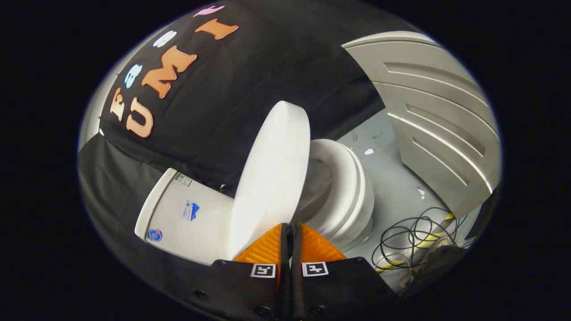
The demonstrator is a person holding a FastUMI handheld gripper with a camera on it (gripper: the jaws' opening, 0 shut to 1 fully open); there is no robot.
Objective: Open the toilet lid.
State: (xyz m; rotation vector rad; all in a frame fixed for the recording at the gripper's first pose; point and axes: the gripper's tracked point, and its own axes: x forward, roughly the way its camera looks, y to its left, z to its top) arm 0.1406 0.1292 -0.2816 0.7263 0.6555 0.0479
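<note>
Gripper (290, 227) fingers pressed close together with only a thin slit between them, holding nothing, tips right at the lower edge of the white toilet lid (272, 178). Lid raised off the seat (352, 187) and standing partway open, between the seat and the tank (183, 218). Loose black cables (410, 240) coiled on the grey floor (392, 178) beside the bowl, grey panelled door (437, 120) beyond.

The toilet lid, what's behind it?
Behind the raised toilet lid stands the white tank, against black cloth. The lid covers part of the tank. The gripper, fingers together, sits at the lid's edge.
</note>
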